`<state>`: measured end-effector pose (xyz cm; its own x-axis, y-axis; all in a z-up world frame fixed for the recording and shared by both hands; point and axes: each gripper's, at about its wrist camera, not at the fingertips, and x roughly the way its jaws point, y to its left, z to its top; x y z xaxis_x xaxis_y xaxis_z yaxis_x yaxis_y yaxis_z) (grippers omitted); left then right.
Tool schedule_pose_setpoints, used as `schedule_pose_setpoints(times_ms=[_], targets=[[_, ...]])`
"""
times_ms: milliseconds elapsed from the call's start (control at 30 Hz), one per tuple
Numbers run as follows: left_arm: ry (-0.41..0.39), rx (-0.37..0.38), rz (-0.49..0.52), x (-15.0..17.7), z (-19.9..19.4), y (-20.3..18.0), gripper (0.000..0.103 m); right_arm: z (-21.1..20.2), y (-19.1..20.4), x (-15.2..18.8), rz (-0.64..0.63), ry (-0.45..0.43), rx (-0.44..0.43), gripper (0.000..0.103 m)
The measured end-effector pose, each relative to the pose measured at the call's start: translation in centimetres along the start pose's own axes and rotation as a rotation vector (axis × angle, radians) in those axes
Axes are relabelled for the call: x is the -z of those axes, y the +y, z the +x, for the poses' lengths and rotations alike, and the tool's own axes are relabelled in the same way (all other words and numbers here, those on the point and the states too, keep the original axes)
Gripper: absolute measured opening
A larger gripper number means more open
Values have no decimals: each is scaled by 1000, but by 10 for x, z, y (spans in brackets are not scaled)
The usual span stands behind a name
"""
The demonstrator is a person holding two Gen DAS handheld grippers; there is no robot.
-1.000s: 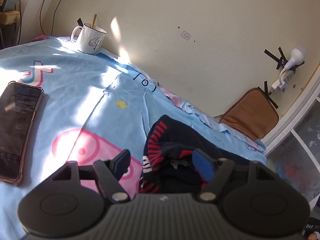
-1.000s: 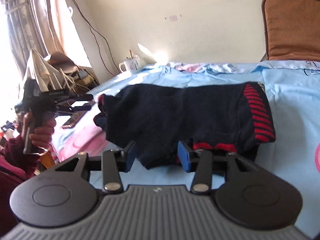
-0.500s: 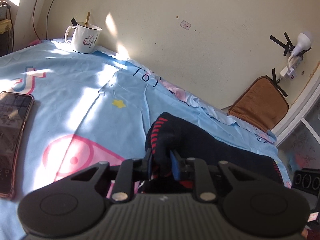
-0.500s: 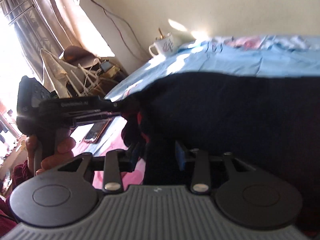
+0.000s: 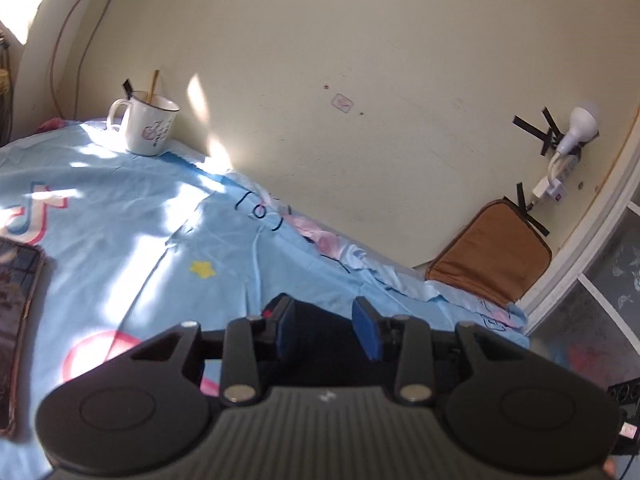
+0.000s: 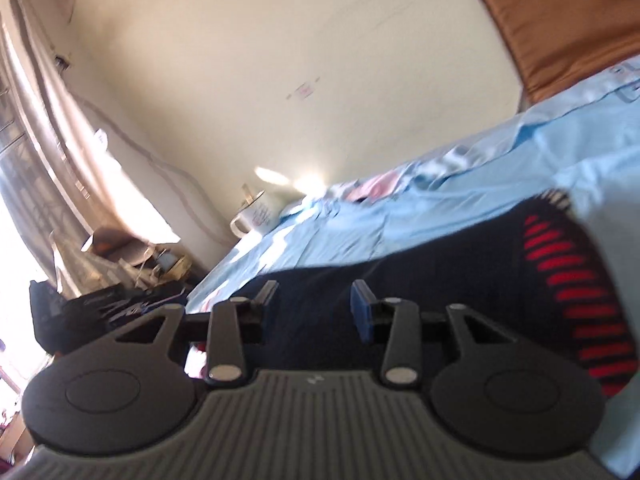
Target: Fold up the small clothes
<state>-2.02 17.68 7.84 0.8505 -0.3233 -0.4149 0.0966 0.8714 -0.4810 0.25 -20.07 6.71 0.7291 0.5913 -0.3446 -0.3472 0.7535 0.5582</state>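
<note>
A small dark navy garment with red stripes (image 6: 460,280) lies on the light blue sheet (image 6: 540,168). In the left wrist view only a dark patch of it (image 5: 324,332) shows between and below the fingers. My left gripper (image 5: 326,326) is open, its blue pads apart just over the garment's edge. My right gripper (image 6: 316,308) is open too, low over the dark cloth, with the red-striped cuff (image 6: 576,292) to its right. The right wrist view is blurred.
A white mug (image 5: 144,126) with a stick in it stands at the far left by the wall. A phone (image 5: 18,320) lies on the sheet (image 5: 120,220) at the left. A brown cushion (image 5: 490,260) leans on the wall at the right. Clutter (image 6: 120,272) lies beyond the bed's left side.
Half a second ago my left gripper was shut on the garment's corner; now both grippers are open. The garment lies flatter, and the right gripper has tilted and swung.
</note>
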Motion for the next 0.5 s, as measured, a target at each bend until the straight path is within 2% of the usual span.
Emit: schedule_pose_setpoints(times_ms=[67, 100, 167, 200, 233, 267, 300, 367, 433, 467, 500], targets=[[34, 11, 64, 1, 23, -21, 33, 3, -5, -6, 6, -30, 81, 43], [53, 9, 92, 4, 36, -28, 33, 4, -10, -6, 6, -41, 151, 43], [90, -65, 145, 14, 66, -34, 33, 0, -20, 1, -11, -54, 298, 43], [111, -113, 157, 19, 78, -31, 33, -6, -30, 8, 2, -52, 325, 41], [139, -153, 157, 25, 88, -24, 31, -14, -44, 16, 45, -54, 314, 39], [162, -170, 148, 30, 95, -16, 29, -22, -54, 22, 90, -68, 290, 28], [149, -156, 143, 34, 97, -7, 26, -29, -63, 27, 128, -83, 274, 15], [150, -152, 147, 35, 95, -5, 24, -38, -76, 32, 206, -100, 226, 9], [168, -171, 145, 31, 94, -7, 24, -52, -81, 33, 264, -111, 166, 16], [172, -179, 141, 29, 93, -9, 24, -62, -82, 33, 275, -123, 132, 24], [175, -181, 134, 28, 90, -12, 25, -73, -83, 35, 278, -144, 109, 37]])
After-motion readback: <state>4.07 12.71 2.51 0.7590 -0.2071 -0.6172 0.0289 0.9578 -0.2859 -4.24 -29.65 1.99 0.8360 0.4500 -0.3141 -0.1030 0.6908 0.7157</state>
